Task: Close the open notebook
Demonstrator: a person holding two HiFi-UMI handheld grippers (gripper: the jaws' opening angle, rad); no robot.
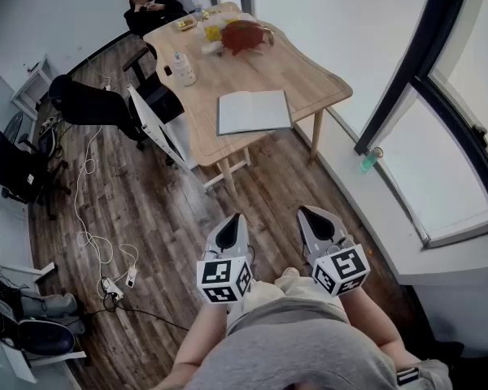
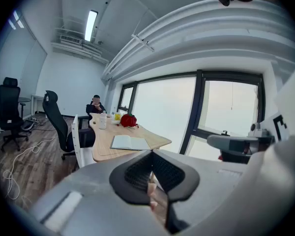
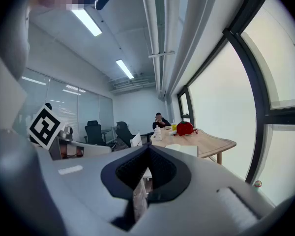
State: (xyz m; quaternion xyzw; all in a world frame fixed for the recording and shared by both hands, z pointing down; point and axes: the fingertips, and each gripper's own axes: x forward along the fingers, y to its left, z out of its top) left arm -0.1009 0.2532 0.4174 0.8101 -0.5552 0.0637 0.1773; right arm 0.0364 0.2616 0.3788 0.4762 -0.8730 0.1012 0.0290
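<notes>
Notebook [image 1: 254, 112]: lies open and flat near the front edge of the wooden table [image 1: 252, 67], well apart from me across the floor.
Left gripper [image 1: 235, 221]: jaws closed together, nothing between them, held low in front of my body.
Right gripper [image 1: 308, 215]: jaws also pressed together, empty.
Handling: I judge it light, with thin bendy pages and a slightly stiffer cover; it may slide on the smooth wood.
Hold: I would catch the outer edge of one half, cover included, and fold it over the spine while my other gripper steadies the opposite half.
Risk: pinching loose pages alone could crease or tear them.
</notes>
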